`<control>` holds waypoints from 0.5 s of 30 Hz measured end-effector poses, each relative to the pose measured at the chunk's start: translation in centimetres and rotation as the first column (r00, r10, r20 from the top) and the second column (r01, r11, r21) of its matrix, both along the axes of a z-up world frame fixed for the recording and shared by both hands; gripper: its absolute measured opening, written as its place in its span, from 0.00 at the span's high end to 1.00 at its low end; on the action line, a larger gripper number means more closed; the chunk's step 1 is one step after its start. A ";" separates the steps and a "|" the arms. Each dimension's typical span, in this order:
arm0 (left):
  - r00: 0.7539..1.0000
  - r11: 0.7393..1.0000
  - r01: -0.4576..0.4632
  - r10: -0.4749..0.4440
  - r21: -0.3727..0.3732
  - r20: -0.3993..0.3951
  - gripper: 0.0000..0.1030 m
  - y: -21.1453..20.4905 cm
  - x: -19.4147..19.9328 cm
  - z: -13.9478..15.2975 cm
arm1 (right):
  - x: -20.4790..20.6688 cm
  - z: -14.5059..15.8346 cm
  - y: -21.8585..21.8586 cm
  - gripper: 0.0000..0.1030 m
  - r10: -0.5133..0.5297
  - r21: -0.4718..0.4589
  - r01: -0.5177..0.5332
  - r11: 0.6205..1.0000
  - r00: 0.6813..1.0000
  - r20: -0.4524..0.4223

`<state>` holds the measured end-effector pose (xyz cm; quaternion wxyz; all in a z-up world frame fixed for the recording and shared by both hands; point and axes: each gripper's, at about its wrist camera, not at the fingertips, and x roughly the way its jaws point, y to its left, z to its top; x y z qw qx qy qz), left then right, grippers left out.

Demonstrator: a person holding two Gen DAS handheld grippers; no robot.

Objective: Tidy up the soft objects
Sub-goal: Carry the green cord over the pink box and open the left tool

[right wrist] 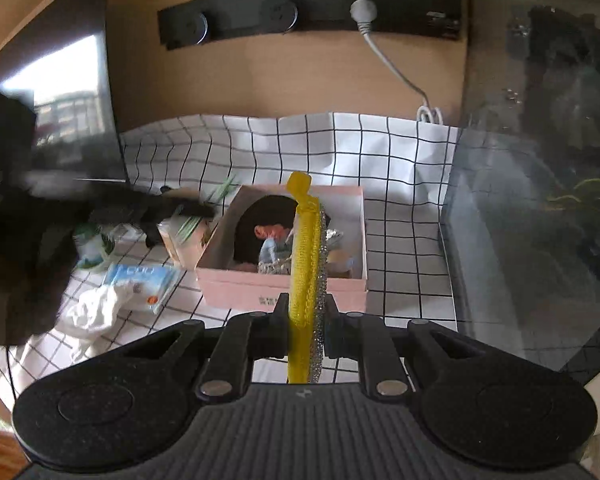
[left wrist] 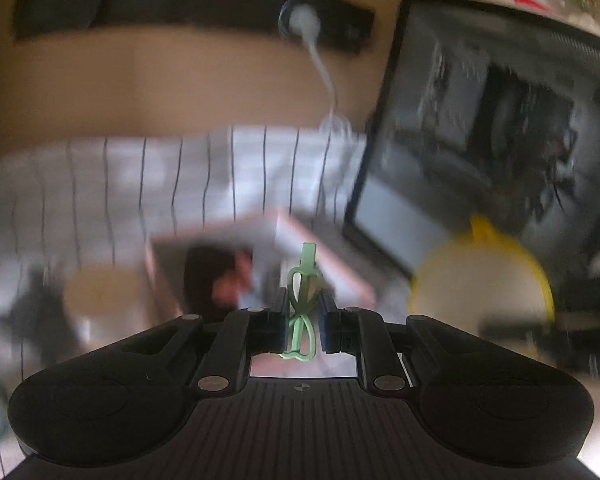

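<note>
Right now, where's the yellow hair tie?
In the right wrist view the yellow hair tie is clamped in the right gripper, pressed against a silver glittery band, just in front of the pink box.

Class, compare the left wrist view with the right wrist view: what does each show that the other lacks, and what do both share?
Left wrist only: the left gripper pinching a green hair tie, and a yellow-rimmed round thing.
Right wrist only: the right gripper pinching a yellow hair tie, plus a white cloth.
Both: the pink box, checked cloth and white plug.
</note>
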<state>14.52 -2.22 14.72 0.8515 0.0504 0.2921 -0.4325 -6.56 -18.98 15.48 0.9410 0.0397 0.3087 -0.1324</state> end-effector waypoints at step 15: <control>0.968 0.977 -0.208 0.201 -0.036 -0.148 0.81 0.2 6.3 -3.9 | 5.4 0.0 -3.0 0.86 0.011 0.025 -0.012 1.000 0.999 0.047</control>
